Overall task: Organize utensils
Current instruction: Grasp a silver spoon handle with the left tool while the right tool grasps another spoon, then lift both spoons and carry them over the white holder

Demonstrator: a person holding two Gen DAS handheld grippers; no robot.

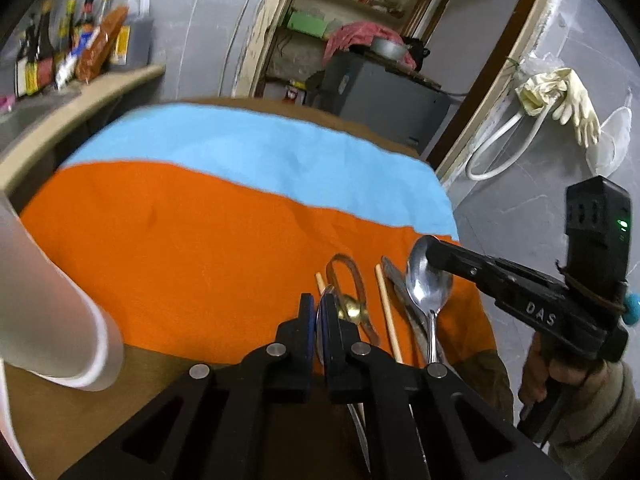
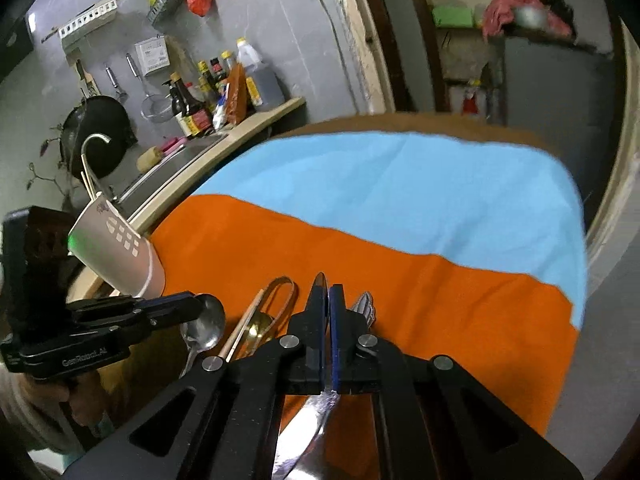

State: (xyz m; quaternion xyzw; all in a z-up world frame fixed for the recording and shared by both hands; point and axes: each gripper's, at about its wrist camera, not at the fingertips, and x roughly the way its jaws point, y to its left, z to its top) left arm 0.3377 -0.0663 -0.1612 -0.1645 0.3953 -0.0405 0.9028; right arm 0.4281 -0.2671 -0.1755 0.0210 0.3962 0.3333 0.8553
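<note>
The job looks to be at an early-to-middle stage: each hand has just picked a spoon off the pile, and neither spoon has reached the holder yet. The left gripper has its jaws pressed together on a steel spoon, whose bowl sticks out past the jaw tips in the right wrist view and shows only edge-on between them in its own. The right gripper is likewise clamped tight on a second spoon, pinched at the bowl with the handle hanging down below the jaws. The white perforated holder stands on the table well to the left of the left jaws and a little beyond them; a pair of chopsticks already pokes out of its top, so some sorting seems done. Just ahead of and between the two sets of jaws, more pieces lie on the orange cloth: two loose chopsticks, brown looped tongs, a brass piece and a dark flat utensil under the right-hand spoon. By my reckoning both spoons must go into the holder, then the remaining pieces.
</note>
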